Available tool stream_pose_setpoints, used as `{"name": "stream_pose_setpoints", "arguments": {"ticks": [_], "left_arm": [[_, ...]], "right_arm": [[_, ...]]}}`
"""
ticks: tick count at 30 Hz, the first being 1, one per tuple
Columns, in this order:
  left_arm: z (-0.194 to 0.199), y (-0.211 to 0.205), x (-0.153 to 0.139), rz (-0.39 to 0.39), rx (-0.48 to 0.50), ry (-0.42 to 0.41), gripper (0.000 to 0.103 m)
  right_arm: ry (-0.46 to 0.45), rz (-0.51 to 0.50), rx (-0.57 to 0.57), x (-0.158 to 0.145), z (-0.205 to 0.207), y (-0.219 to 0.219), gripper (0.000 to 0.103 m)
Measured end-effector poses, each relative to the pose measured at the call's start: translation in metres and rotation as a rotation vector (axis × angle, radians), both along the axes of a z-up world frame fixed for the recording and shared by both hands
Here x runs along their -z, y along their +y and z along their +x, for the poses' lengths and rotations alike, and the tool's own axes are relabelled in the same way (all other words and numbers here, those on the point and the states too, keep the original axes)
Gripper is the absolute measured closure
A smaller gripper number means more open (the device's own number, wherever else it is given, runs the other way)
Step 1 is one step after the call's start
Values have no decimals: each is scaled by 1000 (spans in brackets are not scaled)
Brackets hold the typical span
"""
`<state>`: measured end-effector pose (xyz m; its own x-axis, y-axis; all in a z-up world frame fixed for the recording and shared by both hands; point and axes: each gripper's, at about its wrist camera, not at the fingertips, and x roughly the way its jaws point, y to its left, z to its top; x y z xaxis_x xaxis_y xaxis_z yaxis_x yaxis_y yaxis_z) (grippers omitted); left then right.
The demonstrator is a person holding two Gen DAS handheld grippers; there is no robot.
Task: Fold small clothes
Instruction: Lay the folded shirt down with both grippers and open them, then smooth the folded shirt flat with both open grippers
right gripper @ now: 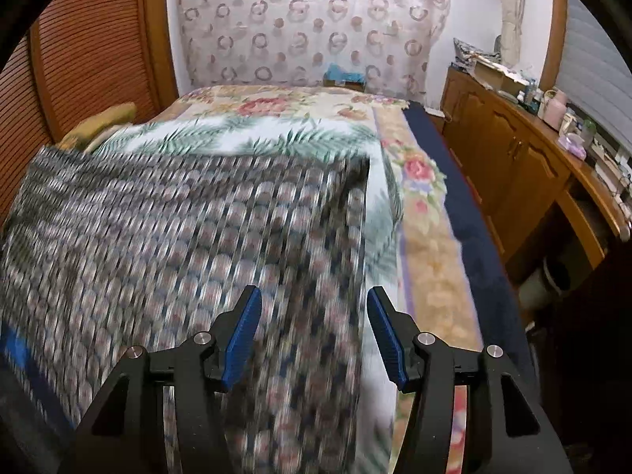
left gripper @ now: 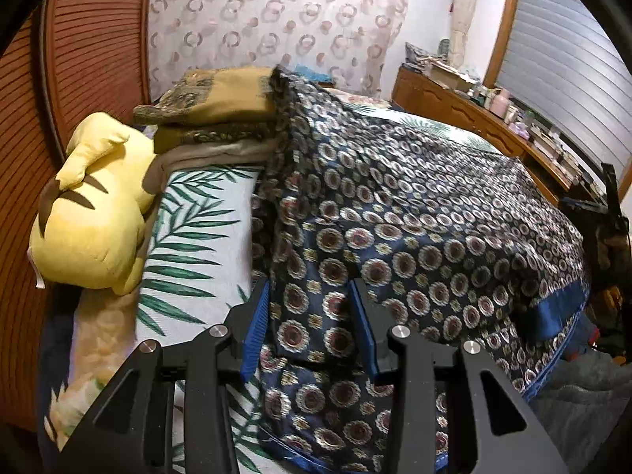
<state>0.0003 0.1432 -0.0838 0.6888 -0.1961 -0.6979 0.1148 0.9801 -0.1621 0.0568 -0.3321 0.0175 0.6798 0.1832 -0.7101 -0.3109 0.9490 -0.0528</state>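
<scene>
Judging the patterned garment (left gripper: 395, 229) spread over the bed's (left gripper: 189, 237) near edge thin, limp and slippery, you should pinch its hem corners; left gripper (left gripper: 310, 316) and right gripper (right gripper: 314, 331) both gape, holding nothing.

A bed (right gripper: 430, 276) under a leaf-print sheet (left gripper: 189, 245) carries a spread navy patterned garment (left gripper: 414, 217), folded clothes (left gripper: 213, 118) and a yellow plush (left gripper: 91, 213).

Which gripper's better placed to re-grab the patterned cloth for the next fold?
Left, probably. The left gripper sits open right over a raised fold of the patterned cloth. The right gripper is open too, but straddles the cloth's edge, in a motion-blurred view.
</scene>
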Motion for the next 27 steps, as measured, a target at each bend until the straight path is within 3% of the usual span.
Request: {"name": "stream_pose_setpoints", "arguments": {"ticks": [2, 3, 5, 8, 10, 12, 14, 21, 26, 27], "left_arm": [[-1, -4, 0, 1, 21, -5, 68], [-1, -7, 0, 2, 26, -6, 82], [-1, -10, -4, 22, 17, -18, 96], [0, -16, -12, 18, 49, -26, 101], [-1, -19, -17, 24, 58, -36, 101], [-4, -19, -25, 22, 59, -57, 102], [-8, -16, -38, 18, 50, -84, 102], [-18, 3, -73, 52, 3, -113, 102], [-21, 9, -70, 39, 6, -81, 101], [-20, 9, -67, 50, 0, -70, 95]], "right_arm": [[13, -8, 6, 3, -14, -8, 46], [19, -8, 6, 4, -19, -11, 46], [30, -12, 8, 4, -30, -15, 46], [52, -22, -1, 6, -43, -16, 46], [60, -16, -12, 7, -49, -18, 60], [56, -8, -32, 7, -54, -22, 87], [48, -4, -52, 4, -60, -25, 99], [-42, 3, -55, -38, -83, -40, 102], [-58, -10, -59, -58, -104, -50, 102], [-53, -12, -55, -58, -101, -47, 102]]}}
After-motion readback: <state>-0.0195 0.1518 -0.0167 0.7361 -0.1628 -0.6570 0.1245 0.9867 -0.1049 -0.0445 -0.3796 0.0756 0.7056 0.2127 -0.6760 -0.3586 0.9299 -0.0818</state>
